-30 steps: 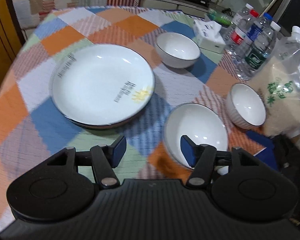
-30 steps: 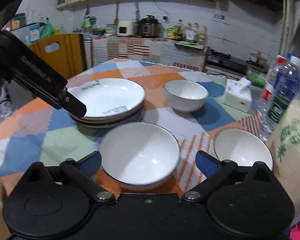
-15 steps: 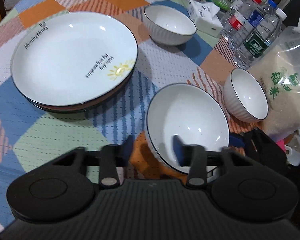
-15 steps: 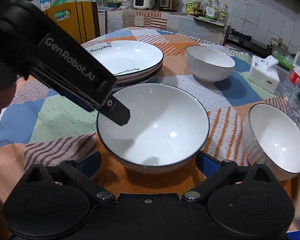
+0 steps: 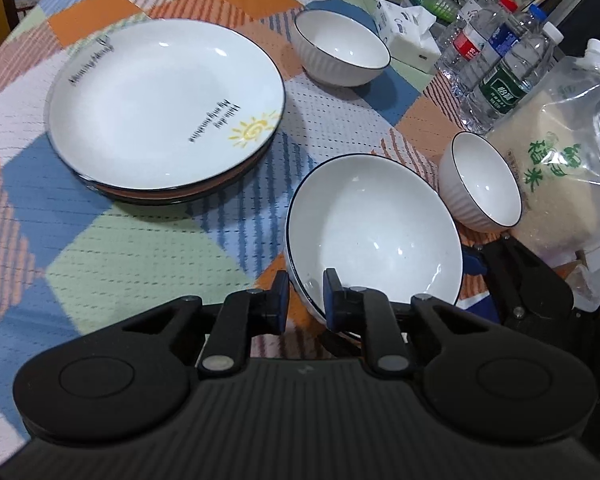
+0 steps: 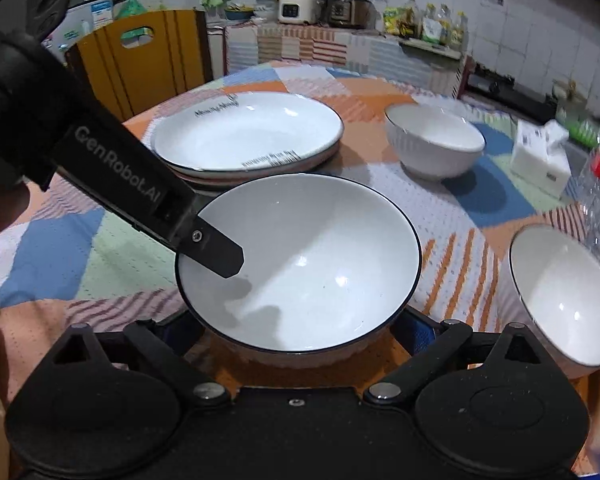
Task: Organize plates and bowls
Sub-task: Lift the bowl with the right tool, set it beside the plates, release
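Table: a round table (image 5: pixel 148 252) under a patchwork cloth of orange, blue, green and white squares carries all the dishes.
Plates: a stack of wide white plates with dark rims (image 5: pixel 166 106) sits on the far left of the table; the top one shows a small yellow sun and lines of script. In the right wrist view the same stack (image 6: pixel 248 136) lies just behind the big bowl.
Big bowl: a wide white ceramic bowl with a thin dark rim (image 5: pixel 374 230) stands at the near edge of the table, empty and clean inside, its near rim between the fingers of the left tool.
Left tool: the left tool (image 5: pixel 306 300) has closed down to a narrow gap, one blue pad outside the bowl wall and one inside, pinching the near rim. From the right wrist view its black finger (image 6: pixel 216 250) reaches over the rim into the bowl (image 6: pixel 300 264).
Right tool: the right tool (image 6: pixel 296 332) is spread wide, its blue pads on either side of the big bowl's base; whether they touch it I cannot tell.
Small bowls: one ribbed white bowl with a dark rim (image 5: pixel 342 54) stands at the far side; another (image 5: pixel 482 182) sits just right of the big bowl, against a clear pouch of rice with green print (image 5: pixel 556 168).
Bottles: clear plastic water bottles (image 5: pixel 496 64) stand behind the pouch.
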